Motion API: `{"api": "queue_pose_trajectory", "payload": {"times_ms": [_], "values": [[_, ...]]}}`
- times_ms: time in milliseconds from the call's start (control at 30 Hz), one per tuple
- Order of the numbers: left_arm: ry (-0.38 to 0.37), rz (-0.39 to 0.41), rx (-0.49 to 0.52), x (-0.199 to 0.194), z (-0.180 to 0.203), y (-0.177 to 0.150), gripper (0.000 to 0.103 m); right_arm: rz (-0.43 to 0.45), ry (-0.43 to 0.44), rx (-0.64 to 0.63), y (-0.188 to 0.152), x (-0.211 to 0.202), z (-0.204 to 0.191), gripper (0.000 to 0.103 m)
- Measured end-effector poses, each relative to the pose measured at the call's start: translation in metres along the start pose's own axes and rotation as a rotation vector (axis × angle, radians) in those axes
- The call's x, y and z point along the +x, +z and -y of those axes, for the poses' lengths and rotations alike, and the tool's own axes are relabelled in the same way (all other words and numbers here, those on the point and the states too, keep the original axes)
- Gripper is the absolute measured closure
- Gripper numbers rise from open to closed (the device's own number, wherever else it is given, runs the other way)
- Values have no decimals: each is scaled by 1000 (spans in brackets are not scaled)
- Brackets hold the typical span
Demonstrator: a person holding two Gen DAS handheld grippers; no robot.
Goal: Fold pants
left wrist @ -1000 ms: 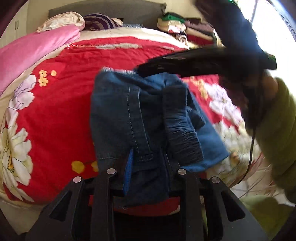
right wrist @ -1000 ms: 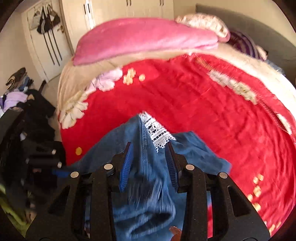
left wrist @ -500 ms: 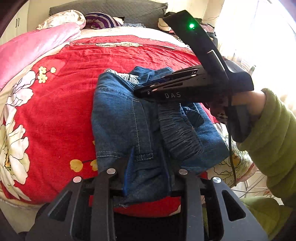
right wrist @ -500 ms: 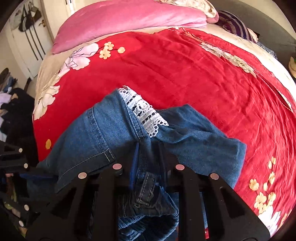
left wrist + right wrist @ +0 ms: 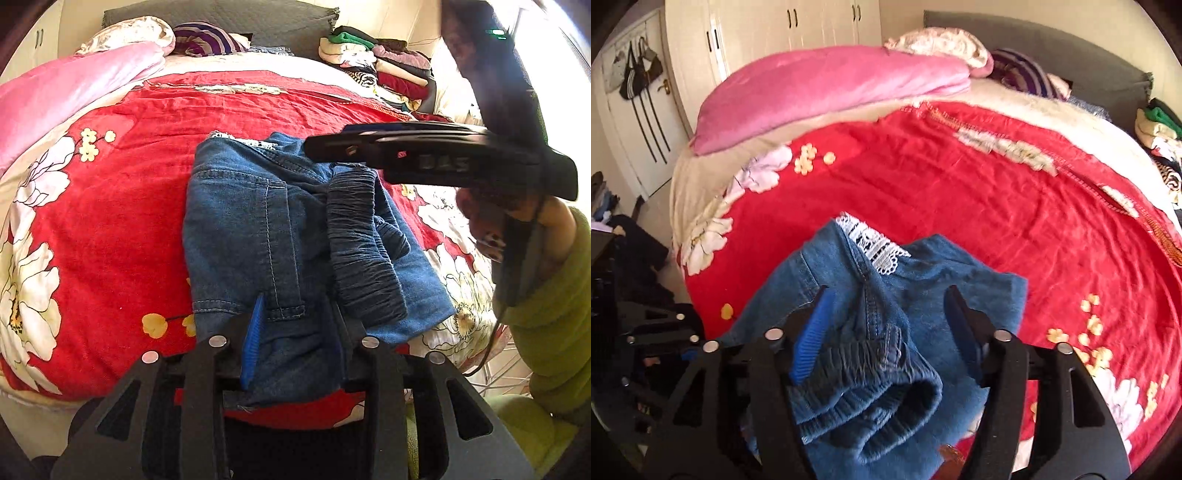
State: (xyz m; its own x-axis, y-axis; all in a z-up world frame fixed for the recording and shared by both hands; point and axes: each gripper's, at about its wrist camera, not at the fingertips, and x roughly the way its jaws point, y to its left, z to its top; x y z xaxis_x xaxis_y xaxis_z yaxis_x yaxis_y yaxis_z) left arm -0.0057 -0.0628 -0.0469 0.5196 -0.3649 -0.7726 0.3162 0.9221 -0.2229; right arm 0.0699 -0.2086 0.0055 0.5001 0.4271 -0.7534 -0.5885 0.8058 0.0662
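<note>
Blue denim pants [image 5: 258, 229] lie folded into a short bundle on the red flowered bedspread [image 5: 110, 221], with white lace trim at the far edge and an elastic waistband on top at the right. My left gripper [image 5: 295, 325] is at the near edge, its jaws around the denim. My right gripper [image 5: 890, 325] hovers above the pants [image 5: 886, 332] with its jaws wide apart and nothing between them. In the left wrist view it [image 5: 314, 149] reaches in from the right over the far end of the pants.
A pink quilt [image 5: 831, 88] and pillows lie at the head of the bed. A stack of folded clothes [image 5: 380, 62] sits at the far right corner. A wardrobe and a door with hanging bags [image 5: 635, 74] stand beyond the bed.
My right gripper has let go of the pants, opened wide and lifted. The pants now rest on the bed. My left gripper has stayed in place on the near edge.
</note>
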Motion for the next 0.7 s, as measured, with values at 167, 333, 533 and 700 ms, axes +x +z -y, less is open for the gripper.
{"api": "queue_pose_trajectory", "payload": {"times_ms": [167,333,533,700], "values": [[5,4,-3,-3,-1,0,64,52,-9,24,-2,-20,1,33],[9,14,-9,-9,-1,1,23,92,-24,60,-4,-36,7,24],[29,57,1,-25,2,5,7,149,-45,94,-8,-60,15,20],[65,103,21,-42,7,9,5,201,-71,90,-12,-81,15,17]]}}
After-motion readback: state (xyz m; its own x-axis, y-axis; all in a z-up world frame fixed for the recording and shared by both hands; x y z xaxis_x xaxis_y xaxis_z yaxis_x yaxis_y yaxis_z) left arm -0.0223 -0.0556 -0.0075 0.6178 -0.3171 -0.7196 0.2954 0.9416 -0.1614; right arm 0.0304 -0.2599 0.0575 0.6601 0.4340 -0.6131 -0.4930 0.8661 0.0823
